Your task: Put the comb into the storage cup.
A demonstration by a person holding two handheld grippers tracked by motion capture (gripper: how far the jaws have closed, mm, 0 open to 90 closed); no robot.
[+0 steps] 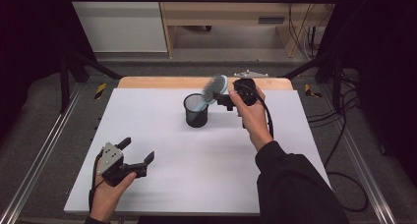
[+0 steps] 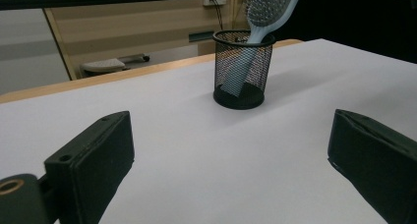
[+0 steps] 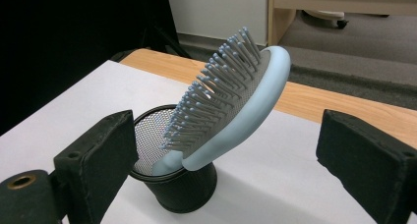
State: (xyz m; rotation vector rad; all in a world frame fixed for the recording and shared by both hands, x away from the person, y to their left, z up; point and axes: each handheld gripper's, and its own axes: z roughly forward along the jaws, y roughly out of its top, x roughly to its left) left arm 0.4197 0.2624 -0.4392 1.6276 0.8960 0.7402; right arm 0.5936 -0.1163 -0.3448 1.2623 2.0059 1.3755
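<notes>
Black mesh cup (image 1: 196, 110) sits upright toward the far middle of the white table (image 1: 147, 116), with the pale blue brush (image 1: 210, 91) standing handle-down in it, head tilted out over the rim to the right. Right gripper (image 1: 225, 100) is held just right of the cup at brush-head height, wrist raised off the table, jaws spread wide on either side of the head, not touching it. Left gripper (image 1: 136, 152) rests low at the near left corner, hand under it, jaws spread, gripping nothing, well apart from the cup. Table bare between them; wooden far edge (image 1: 147, 82) close behind the cup.
</notes>
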